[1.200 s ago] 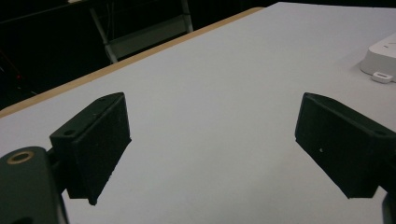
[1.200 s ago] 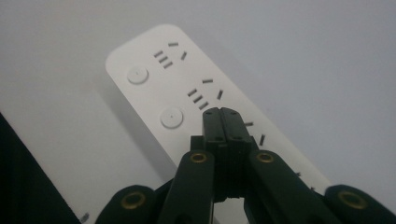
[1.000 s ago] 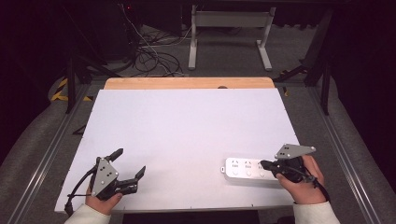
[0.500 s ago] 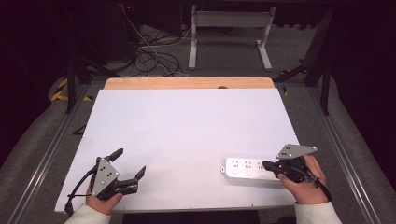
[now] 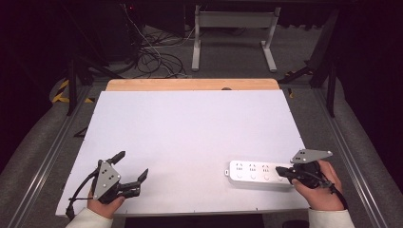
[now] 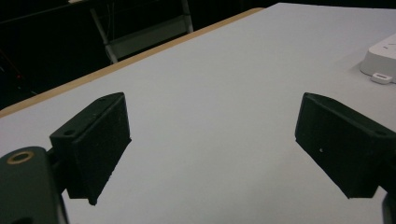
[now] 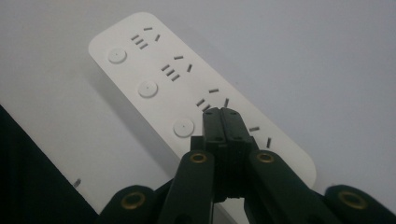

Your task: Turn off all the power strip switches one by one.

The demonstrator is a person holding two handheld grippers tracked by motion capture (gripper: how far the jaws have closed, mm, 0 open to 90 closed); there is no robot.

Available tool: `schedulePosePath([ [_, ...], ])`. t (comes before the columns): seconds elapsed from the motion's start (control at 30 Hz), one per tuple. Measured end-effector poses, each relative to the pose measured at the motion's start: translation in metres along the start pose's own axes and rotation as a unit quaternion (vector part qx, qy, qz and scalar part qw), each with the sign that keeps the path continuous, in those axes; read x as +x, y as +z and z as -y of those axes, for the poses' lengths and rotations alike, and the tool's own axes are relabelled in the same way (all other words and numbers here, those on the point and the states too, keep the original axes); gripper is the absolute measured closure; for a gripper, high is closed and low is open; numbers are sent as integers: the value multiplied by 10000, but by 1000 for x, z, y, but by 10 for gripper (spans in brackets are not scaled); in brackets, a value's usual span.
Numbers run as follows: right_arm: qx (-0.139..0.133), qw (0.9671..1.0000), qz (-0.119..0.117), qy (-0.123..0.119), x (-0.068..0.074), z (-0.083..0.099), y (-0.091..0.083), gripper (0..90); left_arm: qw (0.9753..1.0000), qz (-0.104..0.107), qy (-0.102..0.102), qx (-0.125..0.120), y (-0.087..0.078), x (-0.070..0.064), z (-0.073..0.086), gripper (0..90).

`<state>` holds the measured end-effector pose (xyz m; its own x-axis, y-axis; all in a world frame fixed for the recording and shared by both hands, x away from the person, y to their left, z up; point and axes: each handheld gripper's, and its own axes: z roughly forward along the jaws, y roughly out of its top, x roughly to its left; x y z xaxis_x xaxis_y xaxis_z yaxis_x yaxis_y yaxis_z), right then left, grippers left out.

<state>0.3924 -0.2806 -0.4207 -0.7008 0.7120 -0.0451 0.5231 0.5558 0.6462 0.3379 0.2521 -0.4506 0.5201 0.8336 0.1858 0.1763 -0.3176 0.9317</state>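
A white power strip [image 5: 259, 173] with several sockets and round buttons lies flat near the table's front right edge; the right gripper view shows it lengthwise [image 7: 187, 88]. My right gripper [image 5: 280, 171] is shut with nothing between its jaws, its tips [image 7: 222, 114] hovering over the strip's right end. My left gripper [image 5: 130, 166] stands open at the front left, low over bare table, jaws wide apart [image 6: 212, 140]. One end of the power strip [image 6: 383, 58] shows at the right edge of the left gripper view.
The white table top [image 5: 190, 133] has a wooden strip [image 5: 190, 84] along its far edge. Beyond it on the dark floor are cables [image 5: 152, 57] and a white metal frame [image 5: 233, 33]. Metal rails [image 5: 47, 156] run along both sides.
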Motion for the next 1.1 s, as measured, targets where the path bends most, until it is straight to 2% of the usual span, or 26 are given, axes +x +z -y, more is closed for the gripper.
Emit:
schedulePosePath([
  [0.4, 191, 9997, 9, 150, -8, 13, -1, 900, 10000, -20, 20, 16, 0, 1, 0, 109],
  [1.1, 422, 9990, -82, 100, -7, 14, 15, 900, 10000, -10, 38, 26, 0, 0, 0, 109],
])
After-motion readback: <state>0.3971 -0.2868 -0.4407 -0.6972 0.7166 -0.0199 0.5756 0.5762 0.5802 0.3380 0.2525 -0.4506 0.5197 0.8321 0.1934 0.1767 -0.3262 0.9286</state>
